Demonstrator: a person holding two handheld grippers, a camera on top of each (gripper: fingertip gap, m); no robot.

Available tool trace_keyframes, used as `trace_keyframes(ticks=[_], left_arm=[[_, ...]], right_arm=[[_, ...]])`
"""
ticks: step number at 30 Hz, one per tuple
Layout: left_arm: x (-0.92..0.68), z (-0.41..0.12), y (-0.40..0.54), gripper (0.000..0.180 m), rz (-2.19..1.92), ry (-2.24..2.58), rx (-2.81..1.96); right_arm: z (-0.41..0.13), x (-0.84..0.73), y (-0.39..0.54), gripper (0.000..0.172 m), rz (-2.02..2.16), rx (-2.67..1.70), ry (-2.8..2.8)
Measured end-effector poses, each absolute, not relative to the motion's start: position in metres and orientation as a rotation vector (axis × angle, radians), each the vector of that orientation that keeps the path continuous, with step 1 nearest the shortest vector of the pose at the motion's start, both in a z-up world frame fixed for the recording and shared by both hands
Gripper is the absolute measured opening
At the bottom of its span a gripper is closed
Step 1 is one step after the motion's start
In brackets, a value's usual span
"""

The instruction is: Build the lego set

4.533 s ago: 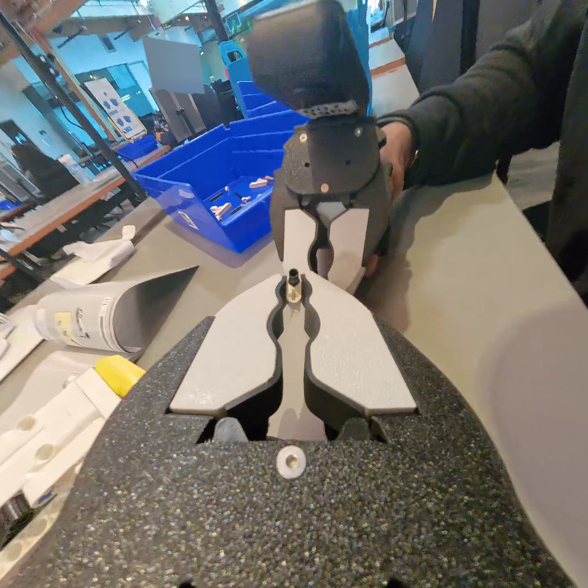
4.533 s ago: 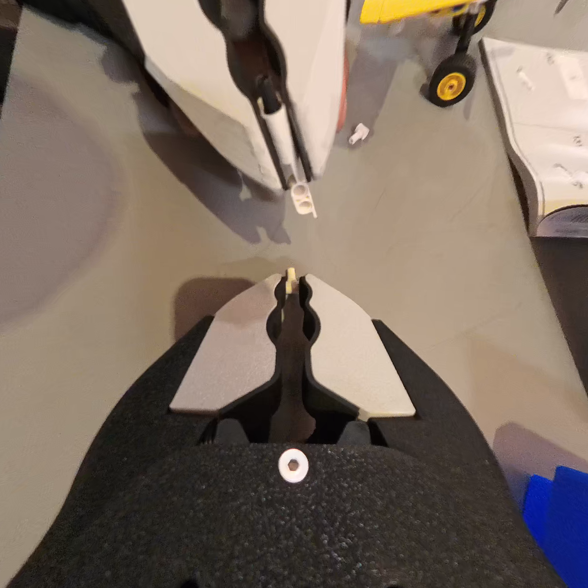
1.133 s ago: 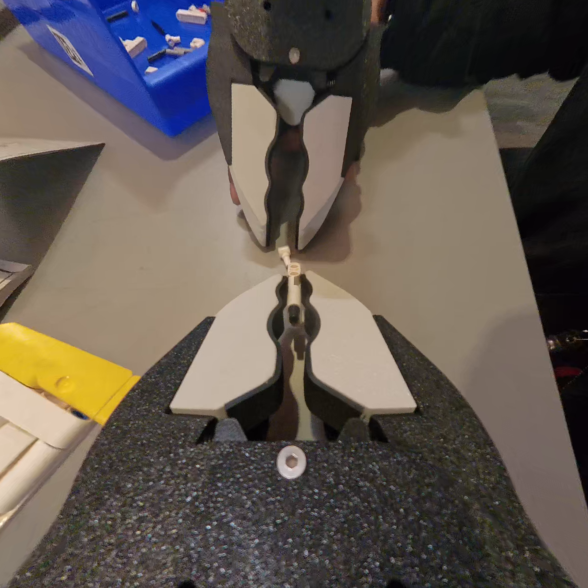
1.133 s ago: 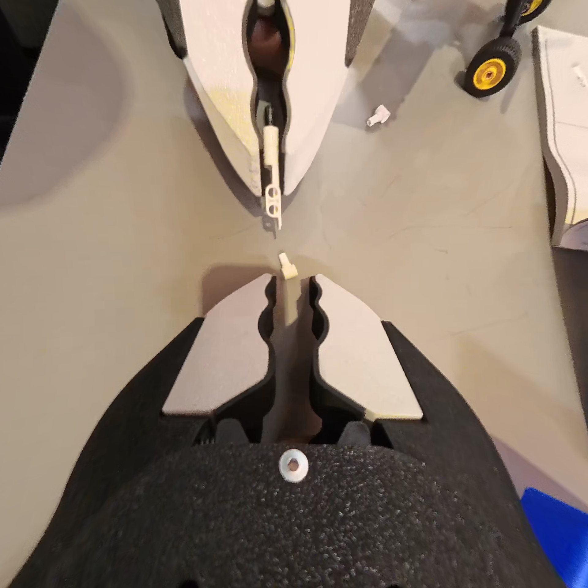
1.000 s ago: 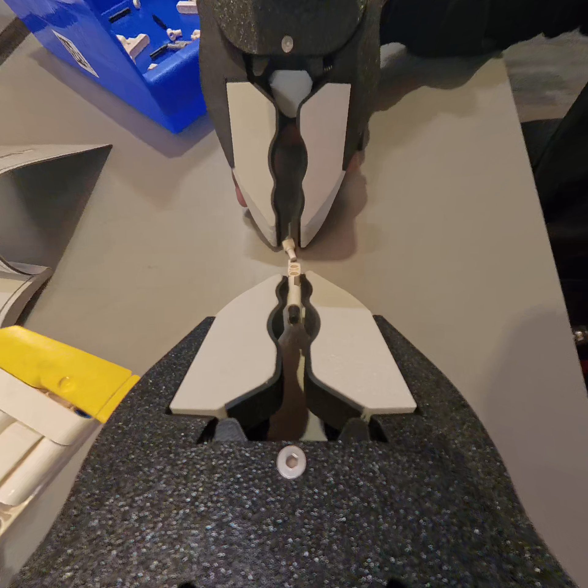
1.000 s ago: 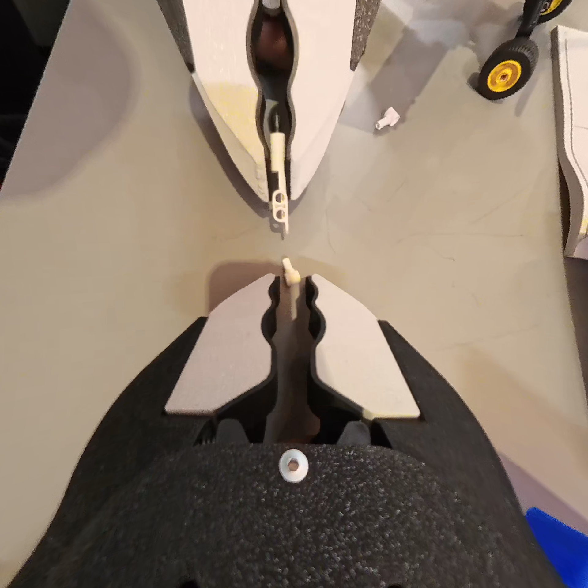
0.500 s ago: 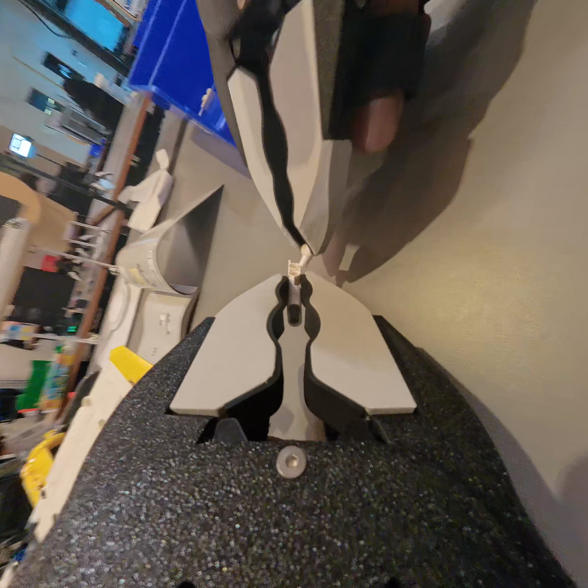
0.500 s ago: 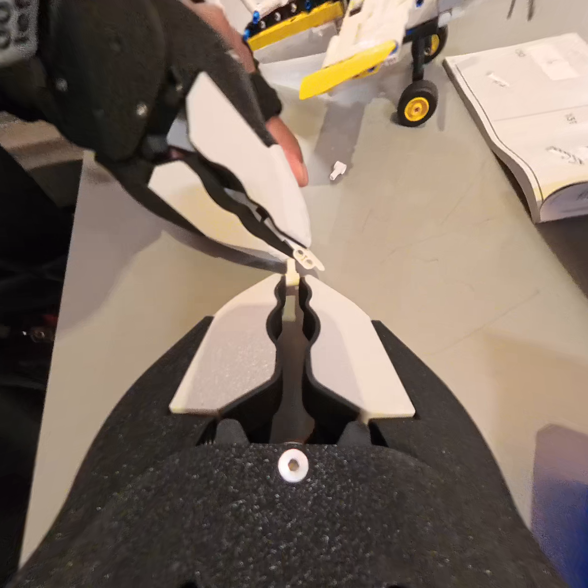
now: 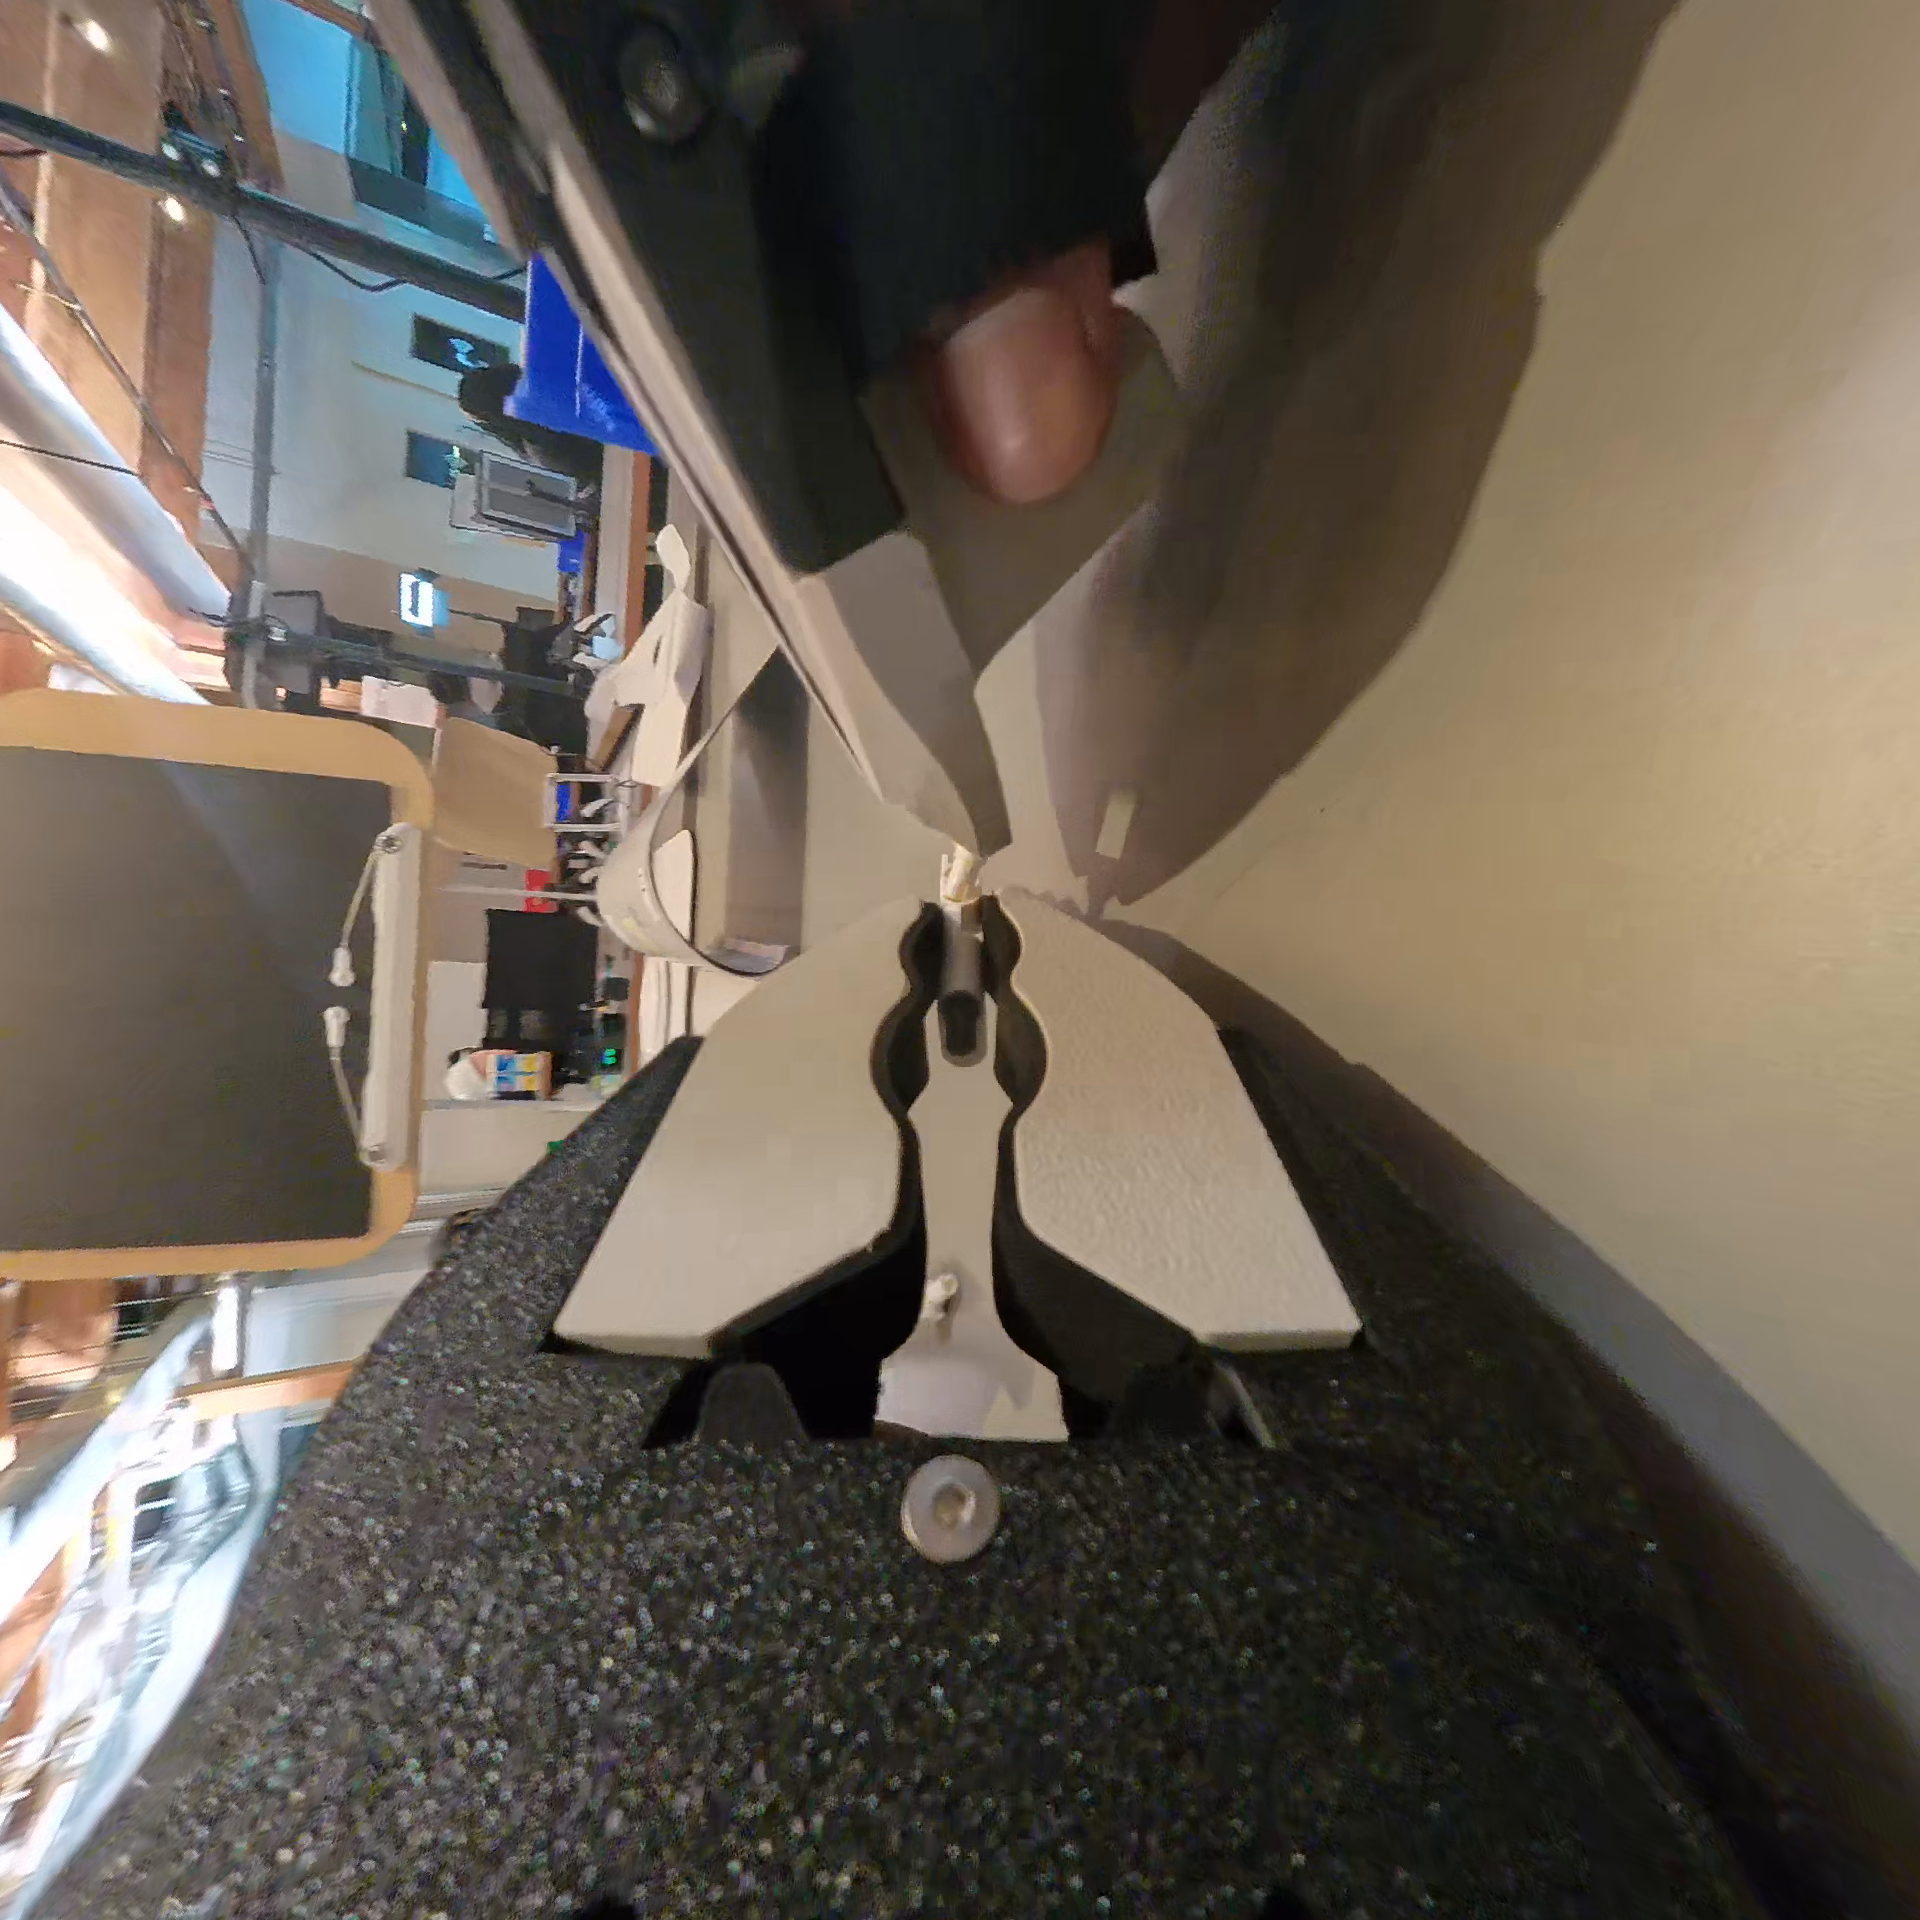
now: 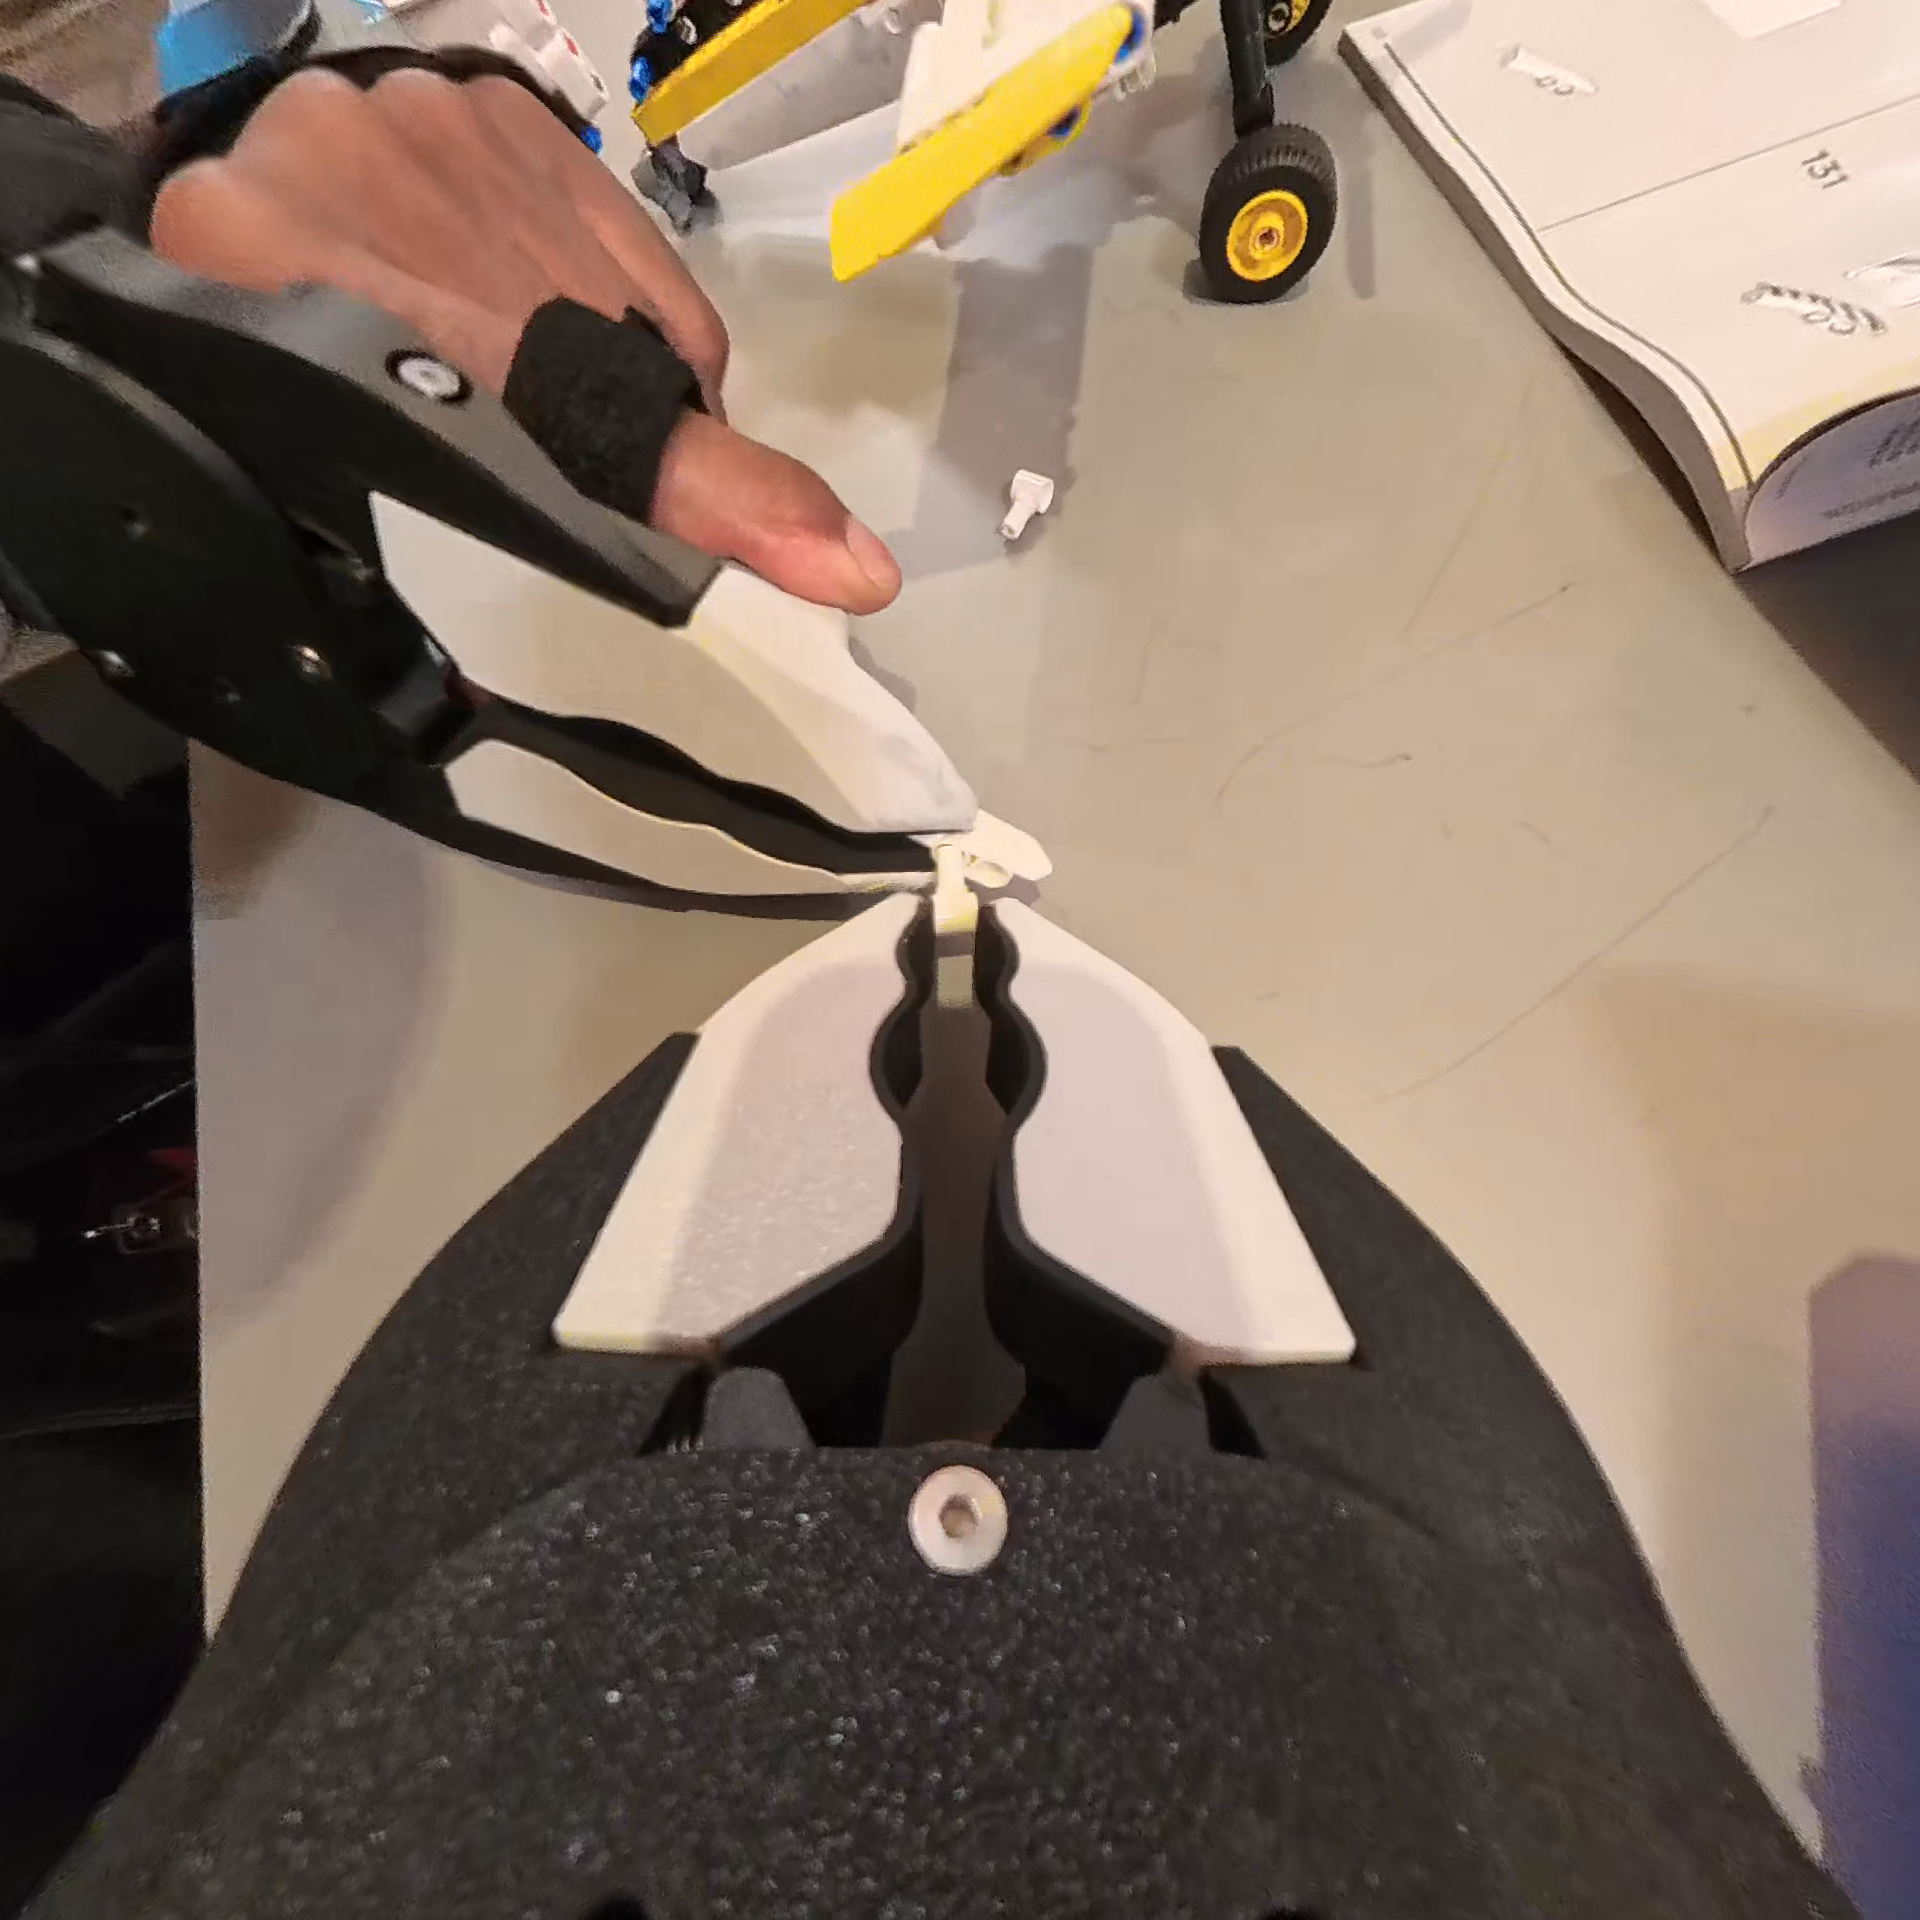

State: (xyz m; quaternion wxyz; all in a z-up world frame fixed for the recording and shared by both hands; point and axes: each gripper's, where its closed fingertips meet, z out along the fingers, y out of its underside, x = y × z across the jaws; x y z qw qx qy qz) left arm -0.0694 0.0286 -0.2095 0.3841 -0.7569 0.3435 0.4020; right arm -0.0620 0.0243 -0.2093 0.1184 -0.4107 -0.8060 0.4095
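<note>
Left tool: jaws nearly closed, pads pressed on a small grey-and-black axle piece that carries a white connector at its forward end. The view is rolled so that the table fills the right side of the frame. The connector sits at frame centre, just past the fingertips, and touches the tip of the other tool.

Right tool: jaws nearly closed on a small cream peg, both pads against its sides. The peg points forward at frame centre and meets the white connector held by the left tool, which enters from the left of the frame. Whether the peg is seated in a hole of the connector cannot be told.

A hand with a black finger strap grips the left tool at upper left of the right wrist view; a fingertip of the hand on the right tool shows at top centre of the left wrist view.

On the table in the right wrist view: a loose white pin above centre, a yellow-and-white brick-built plane with a black-and-yellow wheel along the top edge, and an open booklet at upper right. A blue bin shows at upper left of the left wrist view.
</note>
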Motion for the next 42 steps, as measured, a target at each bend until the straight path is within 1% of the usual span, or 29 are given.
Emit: trace_keyframes(ticks=[8,16,25,34,42], left_arm=[[-0.068,-0.213,0.028,0.007,1.183,0.972,-1.9],[-0.065,-0.214,0.031,0.007,0.869,0.795,-1.984],[-0.066,-0.207,0.028,0.008,0.57,0.63,-1.998],[-0.061,-0.205,0.021,0.007,0.21,0.549,-2.042],[-0.07,-0.224,0.01,0.007,0.111,0.488,-2.225]], right_arm=[[-0.211,-0.063,0.025,0.007,1.15,-1.226,-2.325],[-0.213,-0.066,0.027,0.007,0.985,-1.023,-2.284],[-0.209,-0.065,0.026,0.007,1.134,-1.05,-2.33],[-0.205,-0.059,0.026,0.007,1.043,-0.667,-2.361],[-0.213,-0.057,0.025,0.007,0.941,-0.552,-2.375]])
